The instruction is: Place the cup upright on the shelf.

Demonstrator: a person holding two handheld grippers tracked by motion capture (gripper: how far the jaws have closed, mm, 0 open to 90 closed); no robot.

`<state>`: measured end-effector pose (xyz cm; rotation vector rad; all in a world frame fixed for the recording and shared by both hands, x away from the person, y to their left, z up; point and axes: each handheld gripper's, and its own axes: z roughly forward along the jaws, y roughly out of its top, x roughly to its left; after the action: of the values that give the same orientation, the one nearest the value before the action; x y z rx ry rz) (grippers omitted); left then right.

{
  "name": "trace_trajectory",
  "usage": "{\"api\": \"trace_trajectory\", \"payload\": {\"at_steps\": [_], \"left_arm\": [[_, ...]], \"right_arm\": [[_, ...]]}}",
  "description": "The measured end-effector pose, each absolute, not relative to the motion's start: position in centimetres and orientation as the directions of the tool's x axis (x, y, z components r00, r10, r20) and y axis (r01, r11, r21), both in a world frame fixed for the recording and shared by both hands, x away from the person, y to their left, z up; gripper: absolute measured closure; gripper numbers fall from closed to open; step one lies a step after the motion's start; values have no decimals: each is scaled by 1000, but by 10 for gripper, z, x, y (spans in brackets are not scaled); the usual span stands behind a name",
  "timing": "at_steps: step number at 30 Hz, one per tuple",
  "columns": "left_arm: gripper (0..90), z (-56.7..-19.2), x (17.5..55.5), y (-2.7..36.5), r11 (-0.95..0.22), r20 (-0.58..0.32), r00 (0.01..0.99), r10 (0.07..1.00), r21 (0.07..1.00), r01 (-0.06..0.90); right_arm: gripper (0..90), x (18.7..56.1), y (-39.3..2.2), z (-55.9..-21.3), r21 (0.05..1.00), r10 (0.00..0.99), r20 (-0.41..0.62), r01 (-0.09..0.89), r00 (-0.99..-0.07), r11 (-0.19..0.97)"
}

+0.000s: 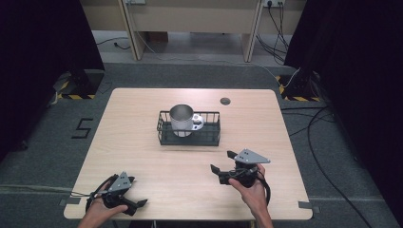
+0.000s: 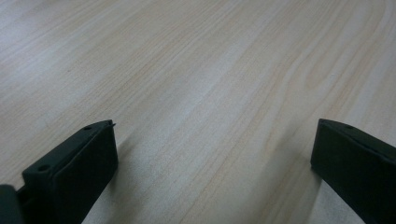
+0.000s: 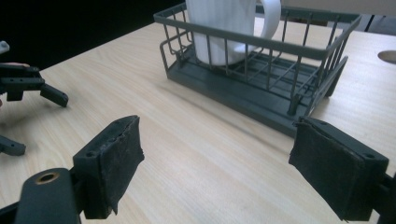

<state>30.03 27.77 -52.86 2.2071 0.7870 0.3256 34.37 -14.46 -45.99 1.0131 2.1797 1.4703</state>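
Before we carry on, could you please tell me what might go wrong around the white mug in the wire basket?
The white ceramic mug stands at the left end of the dark wire basket, so lifting it may snag the rim. The basket looks light and might slide on the pale wooden table. The right gripper, jaws open and empty, could knock the basket's near wall.

The mug point(image 1: 182, 118) stands in the basket's point(image 1: 209, 137) left end, mid-table point(image 1: 142, 156), hole point(image 1: 225, 100) behind.

Left gripper point(image 1: 135, 205) sits low at the near left edge in the left hand point(image 1: 97, 211), jaws wide apart and empty, while right gripper point(image 1: 222, 161), held in the right hand point(image 1: 249, 185) at near right, points left-forward with jaws apart, nothing between them.
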Motion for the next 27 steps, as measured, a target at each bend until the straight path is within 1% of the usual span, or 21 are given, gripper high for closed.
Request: {"api": "trace_trajectory", "payload": {"at_steps": [19,27], "left_arm": [[0,-529,300,278,-524,-13,778,629,732,435],[0,-529,300,278,-525,-12,778,628,731,435]], "right_arm": [[162,328,-151,-486,871,713,139,428,-687,242],[162,321,-158,-491,869,722,150,439,-675,230]]}}
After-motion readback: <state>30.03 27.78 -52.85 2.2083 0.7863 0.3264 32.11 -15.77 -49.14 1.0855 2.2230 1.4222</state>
